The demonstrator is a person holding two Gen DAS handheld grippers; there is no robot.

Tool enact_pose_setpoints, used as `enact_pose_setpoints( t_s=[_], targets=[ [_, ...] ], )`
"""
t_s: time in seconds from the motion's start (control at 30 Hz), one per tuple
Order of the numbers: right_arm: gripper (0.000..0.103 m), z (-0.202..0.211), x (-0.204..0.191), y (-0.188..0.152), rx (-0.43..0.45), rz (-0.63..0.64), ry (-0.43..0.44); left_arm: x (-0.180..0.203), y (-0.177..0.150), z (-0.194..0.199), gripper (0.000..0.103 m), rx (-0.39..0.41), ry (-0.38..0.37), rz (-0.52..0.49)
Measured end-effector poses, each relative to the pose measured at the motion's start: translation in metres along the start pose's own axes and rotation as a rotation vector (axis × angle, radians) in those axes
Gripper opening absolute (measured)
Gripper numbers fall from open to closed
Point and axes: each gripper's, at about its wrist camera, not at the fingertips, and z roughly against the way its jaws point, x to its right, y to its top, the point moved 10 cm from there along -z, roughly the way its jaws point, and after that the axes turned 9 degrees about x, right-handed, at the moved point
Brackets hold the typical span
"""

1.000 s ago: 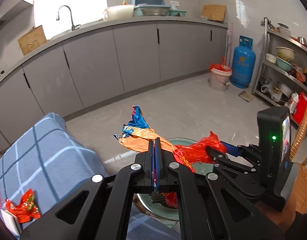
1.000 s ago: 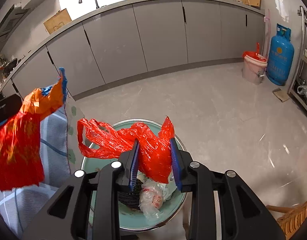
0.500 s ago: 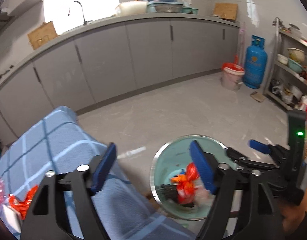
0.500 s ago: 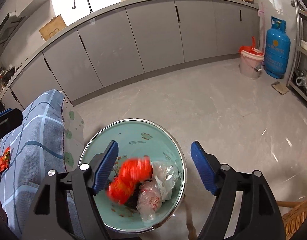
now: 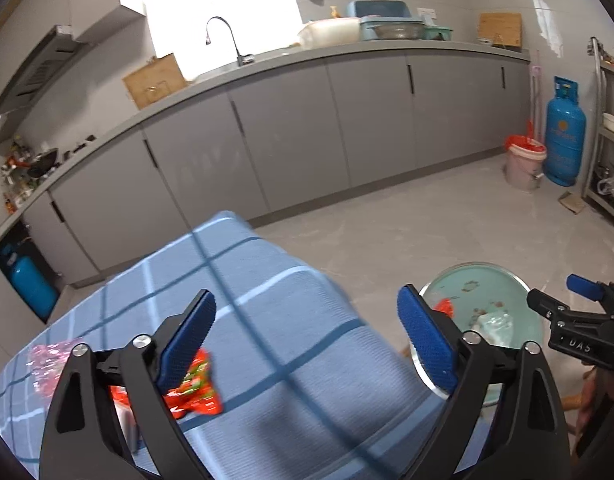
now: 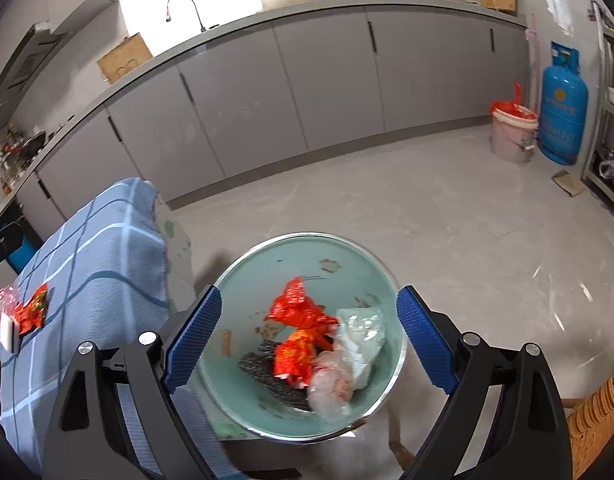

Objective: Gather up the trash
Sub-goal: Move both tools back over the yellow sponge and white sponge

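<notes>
A teal enamel basin (image 6: 347,264) holds red wrappers (image 6: 297,312), clear plastic bags (image 6: 359,332) and a dark scourer (image 6: 267,364). My right gripper (image 6: 307,336) is open and empty right above the basin. My left gripper (image 5: 307,340) is open and empty over the blue checked tablecloth (image 5: 275,312). A red snack wrapper (image 5: 195,392) lies on the cloth by the left finger; it also shows in the right wrist view (image 6: 33,308). The basin (image 5: 495,288) shows at the right in the left wrist view, with the right gripper (image 5: 579,312) over it.
Pink crinkled plastic (image 5: 47,360) lies at the cloth's left edge. A white object (image 6: 9,334) lies on the cloth. Grey kitchen cabinets (image 5: 307,128) line the back. A lined bucket (image 5: 523,164) and blue gas cylinder (image 5: 563,132) stand at right. A wicker chair (image 6: 599,412) is at bottom right.
Both grippers opened and let their wrappers drop into the basin. My left gripper then swung left, from over the basin to over the tablecloth.
</notes>
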Motion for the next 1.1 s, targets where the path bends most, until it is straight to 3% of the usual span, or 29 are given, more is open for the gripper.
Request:
enact_pose_setpoints(
  t_s=[0.23, 0.5, 0.9, 1.1],
  targets=[
    [0.090, 0.004, -0.056, 0.000, -0.007, 0.055, 0.079, -0.041, -0.013, 0.019, 0.091, -0.012, 0.074, 0.017],
    [0.094, 0.013, -0.123, -0.006, -0.016, 0.131, 0.170, -0.117, -0.039, 0.041, 0.091, -0.035, 0.211, 0.060],
    [0.095, 0.022, -0.216, -0.021, -0.045, 0.241, 0.285, -0.259, -0.112, 0.092, 0.091, -0.131, 0.479, 0.141],
    [0.095, 0.028, -0.265, -0.032, -0.063, 0.302, 0.347, -0.307, -0.156, 0.118, 0.095, -0.197, 0.568, 0.185]
  ],
)
